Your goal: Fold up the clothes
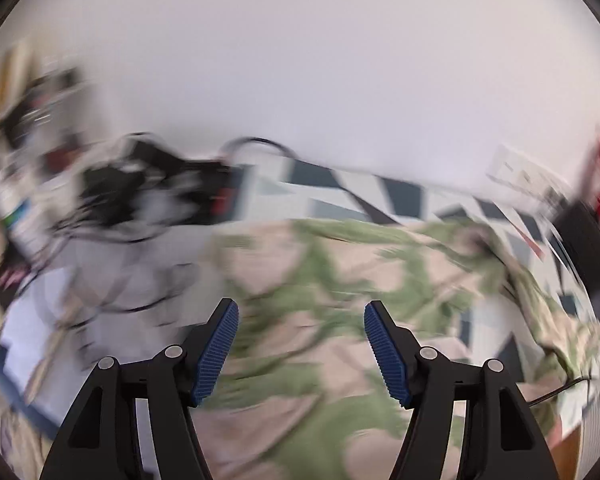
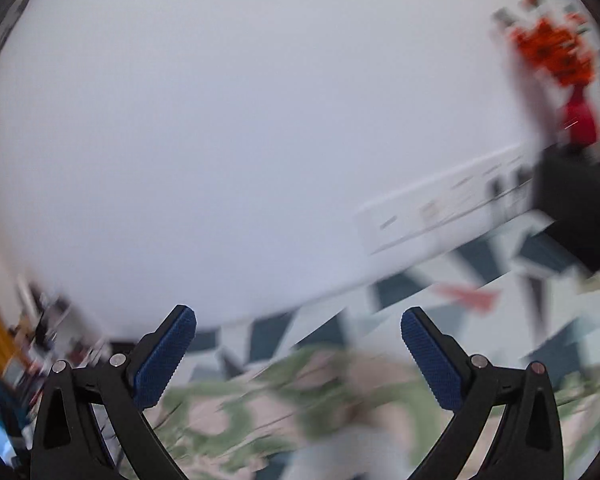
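Note:
A beige garment with a green leaf print point(image 1: 340, 280) lies rumpled on a table with a white, dark blue and red geometric cloth point(image 1: 400, 196). My left gripper point(image 1: 301, 312) is open and empty above the garment's near part. In the right wrist view the same garment point(image 2: 300, 400) lies below and ahead on the patterned cloth point(image 2: 480, 280). My right gripper point(image 2: 299, 320) is open and empty, raised above the garment's far edge. Both views are motion-blurred.
A black heap of gear and cables point(image 1: 140, 184) sits at the table's left. A white power strip point(image 2: 452, 204) runs along the white wall. A red vase with orange flowers point(image 2: 560, 60) stands on a black box point(image 2: 572, 200) at the right.

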### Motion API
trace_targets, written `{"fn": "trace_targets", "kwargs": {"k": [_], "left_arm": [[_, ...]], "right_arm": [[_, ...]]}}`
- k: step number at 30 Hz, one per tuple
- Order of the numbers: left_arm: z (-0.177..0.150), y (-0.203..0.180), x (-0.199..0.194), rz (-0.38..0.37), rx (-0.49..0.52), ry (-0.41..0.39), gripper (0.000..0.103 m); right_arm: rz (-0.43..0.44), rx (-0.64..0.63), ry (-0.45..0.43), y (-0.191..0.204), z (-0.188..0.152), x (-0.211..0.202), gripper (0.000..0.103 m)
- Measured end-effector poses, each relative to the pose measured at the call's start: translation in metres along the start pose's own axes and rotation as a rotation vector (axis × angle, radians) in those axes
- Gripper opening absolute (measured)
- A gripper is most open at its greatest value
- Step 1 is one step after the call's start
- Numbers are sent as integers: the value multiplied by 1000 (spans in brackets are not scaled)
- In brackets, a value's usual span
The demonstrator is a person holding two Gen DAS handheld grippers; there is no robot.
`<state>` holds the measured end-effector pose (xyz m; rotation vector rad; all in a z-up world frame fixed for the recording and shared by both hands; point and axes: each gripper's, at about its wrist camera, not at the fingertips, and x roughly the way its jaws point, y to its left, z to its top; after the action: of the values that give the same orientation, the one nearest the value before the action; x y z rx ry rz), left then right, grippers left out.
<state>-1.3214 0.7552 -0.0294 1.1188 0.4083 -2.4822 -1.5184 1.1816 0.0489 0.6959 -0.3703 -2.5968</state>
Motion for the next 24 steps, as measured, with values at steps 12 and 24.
{"fn": "trace_targets", "kwargs": {"k": [12,24], "left_arm": [[-41,-142,101,-71,414,201,65],[-31,-182,151,-122,416,237,65]], "right_arm": [[-423,-53,274,-130,-160,-74,101],[-356,-233,428,-111,-212,-17,81]]}}
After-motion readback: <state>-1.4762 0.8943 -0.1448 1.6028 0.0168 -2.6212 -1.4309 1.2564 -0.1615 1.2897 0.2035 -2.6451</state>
